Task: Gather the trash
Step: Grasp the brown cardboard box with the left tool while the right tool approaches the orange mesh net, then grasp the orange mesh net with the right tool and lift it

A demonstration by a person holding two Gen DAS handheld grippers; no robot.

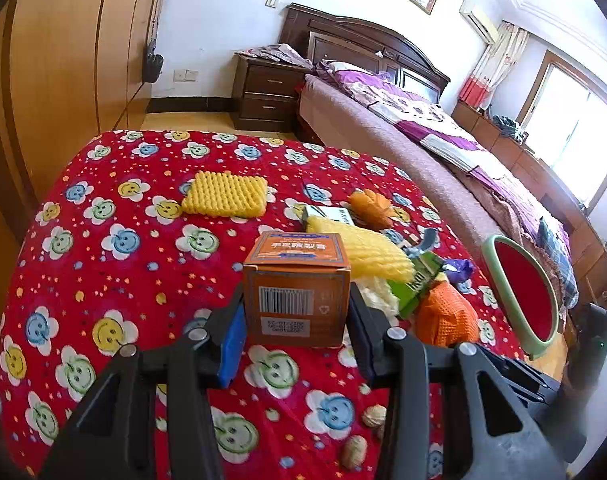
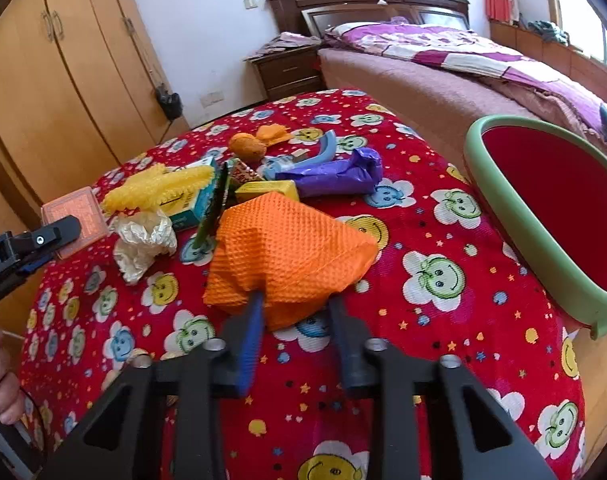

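The left gripper (image 1: 297,312) is clamped on the orange carton (image 1: 297,280), its blue-padded fingers (image 1: 233,336) pressed against the two side walls with the barcode face toward the camera; the carton sits at the near edge of the litter heap on the red smiley-flower tabletop (image 1: 103,280), and whether it rests on the cloth or is lifted just clear I cannot tell. It looks like thin cardboard, probably light and hollow, so a hard squeeze could buckle the walls; taking it low across the flat sides, as here, seems sound. The right gripper (image 2: 295,308) stands spread, one finger on each side of the near corner of the orange foam net (image 2: 287,252), not closed on it. That net reads as soft, springy and nearly weightless, so it should crush easily and is best pinched at a fold or corner. Behind it lie a crumpled silvery wrapper (image 2: 143,240), a yellow foam net (image 2: 159,188) draped over a teal box (image 2: 195,204), a purple bag (image 2: 335,176) and a small yellow box (image 2: 267,190), all packed close and apt to be dragged along. The green-rimmed bin (image 2: 535,236) stands to the right beside the tabletop, open and unobstructed. Two walnuts (image 1: 363,436) lie apart near the front edge.
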